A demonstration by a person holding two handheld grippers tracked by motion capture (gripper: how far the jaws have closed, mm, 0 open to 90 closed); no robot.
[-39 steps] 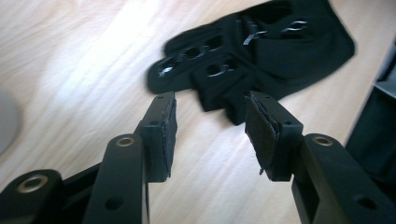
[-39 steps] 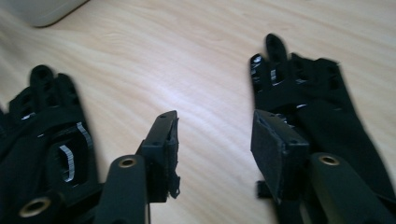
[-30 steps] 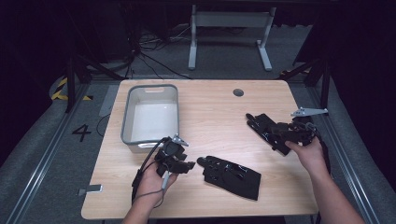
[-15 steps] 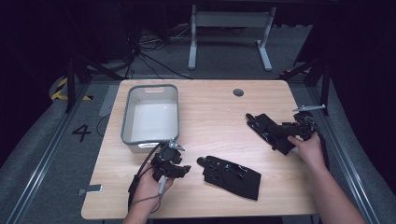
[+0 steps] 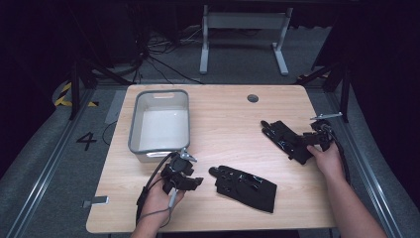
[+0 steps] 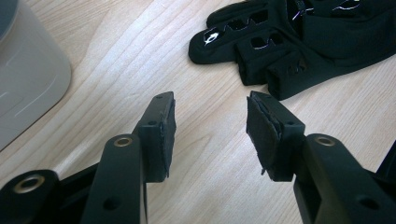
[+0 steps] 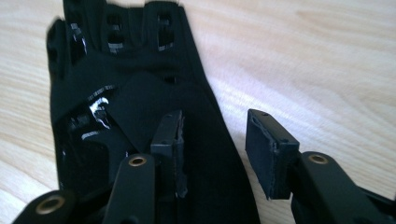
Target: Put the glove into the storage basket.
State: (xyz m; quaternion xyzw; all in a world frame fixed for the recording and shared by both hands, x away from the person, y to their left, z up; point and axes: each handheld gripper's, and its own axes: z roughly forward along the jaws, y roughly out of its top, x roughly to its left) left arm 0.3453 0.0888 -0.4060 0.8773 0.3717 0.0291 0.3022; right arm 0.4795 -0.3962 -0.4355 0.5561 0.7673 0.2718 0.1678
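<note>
1. Two black gloves flat on the wooden bench: near glove toward the front edge at the middle, far glove toward the right side, fingers pointing away from the person.
2. Grey bin standing at the bench's left rear part, well apart from both gloves.
3. Left tool held low just beside the near glove's fingertips; open, with bare bench between the pads, glove fingers just ahead and untouched.
4. Right tool at the cuff end of the far glove; open, just been widening, one pad over the fabric, the other over bare wood past the glove's edge; no squeeze on it.
</note>
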